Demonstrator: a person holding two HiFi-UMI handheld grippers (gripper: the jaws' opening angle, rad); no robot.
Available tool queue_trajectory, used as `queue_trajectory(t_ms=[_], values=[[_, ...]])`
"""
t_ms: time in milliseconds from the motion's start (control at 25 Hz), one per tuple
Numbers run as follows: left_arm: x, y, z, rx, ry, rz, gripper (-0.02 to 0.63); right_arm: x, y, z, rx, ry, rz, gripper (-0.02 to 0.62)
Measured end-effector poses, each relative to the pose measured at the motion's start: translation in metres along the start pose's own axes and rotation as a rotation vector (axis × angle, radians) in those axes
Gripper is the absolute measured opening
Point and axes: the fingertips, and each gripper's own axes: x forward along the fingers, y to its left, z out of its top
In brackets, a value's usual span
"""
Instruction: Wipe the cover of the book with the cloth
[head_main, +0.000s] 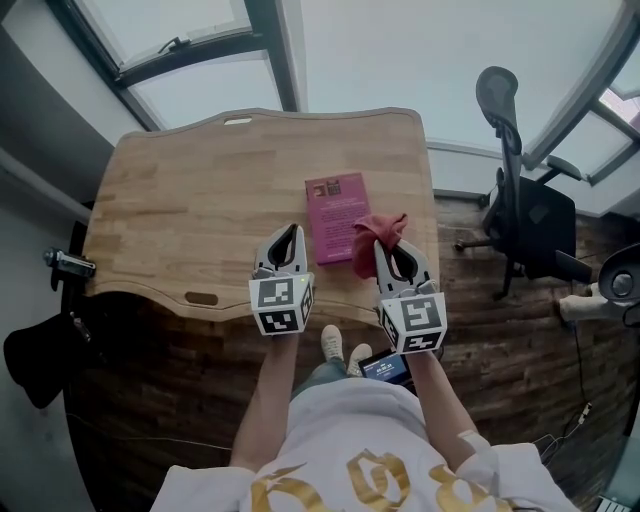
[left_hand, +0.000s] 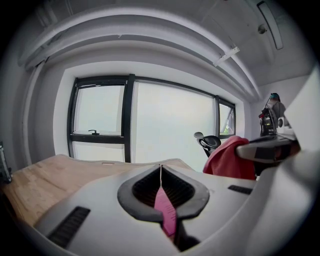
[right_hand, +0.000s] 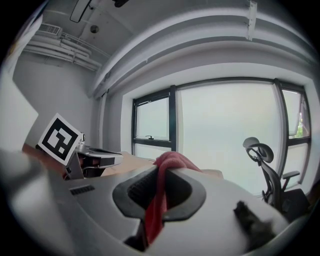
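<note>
head view: the pink book (head_main: 334, 215) lay on the wooden worktop (head_main: 190, 200), with the red cloth (head_main: 375, 235) at its right edge; left gripper view: the left gripper (left_hand: 160, 168) was closed on a thin pink edge, seemingly the book's; right gripper view: the right gripper (right_hand: 161, 169) was clamped tight on the cloth.

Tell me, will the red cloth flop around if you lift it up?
Probably floppy: the red cloth droops in soft folds from the right tongs, which are shut on it. It is likely light too, since one small pinch holds it up. It looks more apt to bunch than to roll.
</note>
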Motion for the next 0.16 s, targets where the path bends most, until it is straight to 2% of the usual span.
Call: queue_trajectory(t_ms=[160], values=[[-0.0035,-0.0071,0.0034,0.008,-0.005,-0.014,0.018,-0.0053,-0.0015,0.0007,0.002,-0.001,-0.002,0.04]])
